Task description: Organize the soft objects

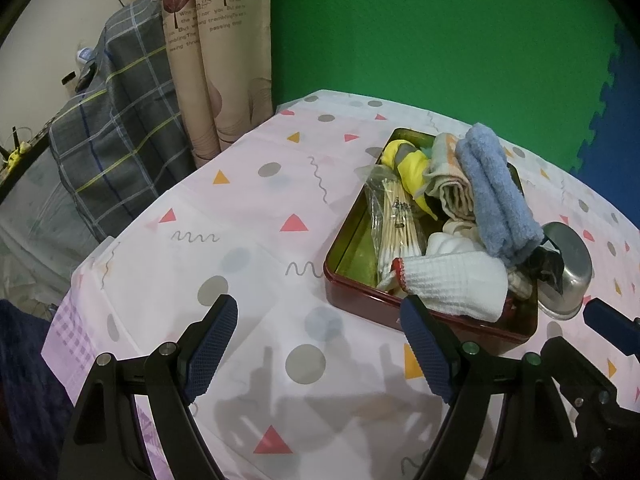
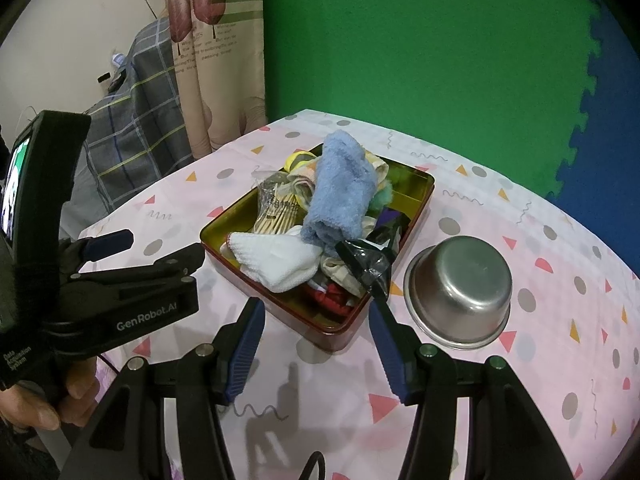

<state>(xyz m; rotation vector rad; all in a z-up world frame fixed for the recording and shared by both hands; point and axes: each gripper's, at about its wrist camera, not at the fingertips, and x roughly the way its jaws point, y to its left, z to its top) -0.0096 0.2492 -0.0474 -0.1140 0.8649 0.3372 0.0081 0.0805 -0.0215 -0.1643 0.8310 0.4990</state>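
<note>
Both grippers hover over the near part of the table, tilted downward toward the tin, side by side. The left gripper (image 1: 318, 340) has its jaws spread wide with nothing between them, only the patterned tablecloth (image 1: 248, 208) showing in the gap. The right gripper (image 2: 316, 344) is likewise released and empty; the near corner of the tin shows beyond its fingers, not touched. In the right wrist view the left gripper's body is seen at the left, with a hand (image 2: 52, 396) wrapped around its handle.

One rectangular red tin (image 1: 352, 292) with a gold inside stands on the tablecloth. The soft objects are piled in it: one folded blue towel (image 1: 496, 196) on top, one white knitted sock (image 1: 452, 284) with a red edge hanging over the near rim, one beige striped cloth (image 1: 448, 176), one yellow cloth (image 1: 408, 164) at the far end. One clear bag of cotton swabs (image 1: 400, 216) lies along the tin's left side, and a crumpled black wrapper (image 2: 368, 260) sits at its right edge. Other bits under the pile cannot be told apart.

One steel bowl (image 2: 460, 284) stands upside down just beside the tin on its right
</note>
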